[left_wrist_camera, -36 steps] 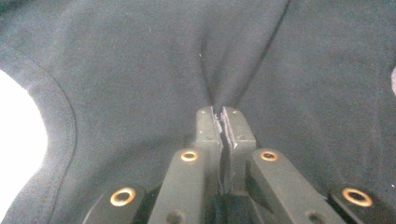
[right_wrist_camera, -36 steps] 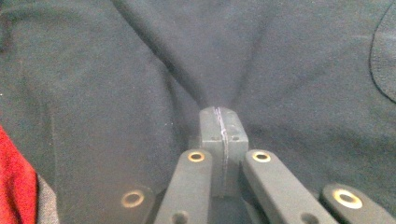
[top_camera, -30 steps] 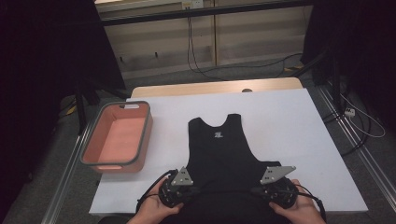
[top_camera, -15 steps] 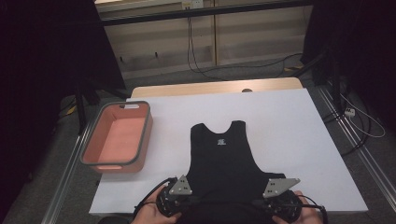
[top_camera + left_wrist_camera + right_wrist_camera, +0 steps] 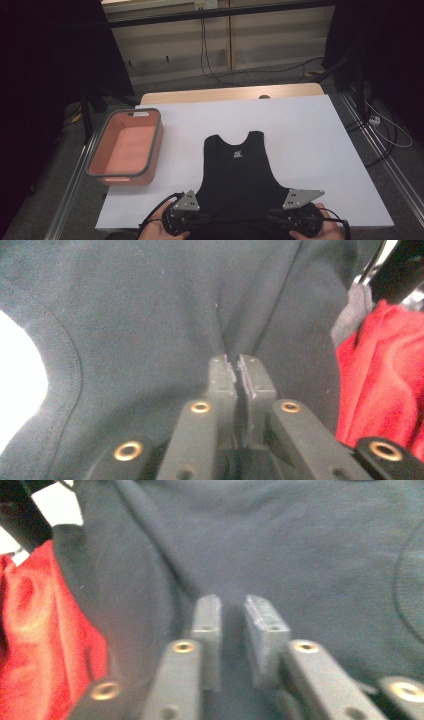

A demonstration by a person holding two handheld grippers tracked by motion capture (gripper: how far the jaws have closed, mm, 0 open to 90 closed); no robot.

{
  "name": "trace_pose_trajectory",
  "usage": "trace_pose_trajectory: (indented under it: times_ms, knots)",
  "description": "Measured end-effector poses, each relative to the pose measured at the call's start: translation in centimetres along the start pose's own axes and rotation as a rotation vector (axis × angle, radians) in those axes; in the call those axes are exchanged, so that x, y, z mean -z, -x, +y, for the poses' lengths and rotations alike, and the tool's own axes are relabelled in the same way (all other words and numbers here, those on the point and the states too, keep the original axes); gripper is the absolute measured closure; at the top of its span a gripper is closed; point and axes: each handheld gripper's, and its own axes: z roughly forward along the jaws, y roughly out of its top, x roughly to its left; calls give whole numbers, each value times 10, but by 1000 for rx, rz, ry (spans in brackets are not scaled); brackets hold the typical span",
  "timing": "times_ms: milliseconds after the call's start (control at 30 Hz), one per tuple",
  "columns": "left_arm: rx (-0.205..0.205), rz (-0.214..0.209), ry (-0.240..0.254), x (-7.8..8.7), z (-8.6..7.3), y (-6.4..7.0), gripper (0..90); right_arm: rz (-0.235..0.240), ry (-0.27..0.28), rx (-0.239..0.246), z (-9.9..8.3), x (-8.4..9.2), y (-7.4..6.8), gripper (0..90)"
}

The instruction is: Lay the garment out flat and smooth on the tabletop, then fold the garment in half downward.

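A black sleeveless top point(image 5: 240, 167) lies flat on the white table point(image 5: 310, 130), neck away from me, its hem at the near edge. My left gripper point(image 5: 202, 219) sits at the hem's left corner. In the left gripper view its jaws point(image 5: 236, 365) stand almost together, pinching a crease of the black fabric point(image 5: 150, 315), and have just been opening a little. My right gripper point(image 5: 272, 218) is at the hem's right corner. Its jaws point(image 5: 232, 605) have just been opening; a clear gap shows between them, with the fabric point(image 5: 300, 545) lying loose in it.
A pink basket with a grey rim point(image 5: 156, 145) stands on the table's left side. Red cloth point(image 5: 380, 380) point(image 5: 35, 630) lies beside the top, close to me. Cables run across the floor beyond the table's far edge.
Both hands drew back toward the near edge, dragging the top closer to me. The right jaws have parted.
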Motion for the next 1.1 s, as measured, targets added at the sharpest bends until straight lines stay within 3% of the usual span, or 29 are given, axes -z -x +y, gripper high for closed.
trace_pose_trajectory:
  times_ms: [100,333,567,667,767,933,1100]
  knots:
    - [27,9,30,3,0,-5,701,-16,39,-28,2,2,5,579]
    - [91,145,79,8,3,-24,378,-56,116,-88,9,2,19,445]
    - [92,260,113,10,8,-38,221,-103,140,-99,12,2,29,344]
    - [98,283,131,10,10,-41,158,-124,161,-102,14,3,33,324]
    - [75,304,131,9,11,-44,110,-122,185,-127,16,3,39,307]
    - [112,296,141,8,14,-56,83,-141,181,-126,22,0,48,287]
    - [148,286,159,7,17,-67,81,-126,178,-147,28,-3,61,297]
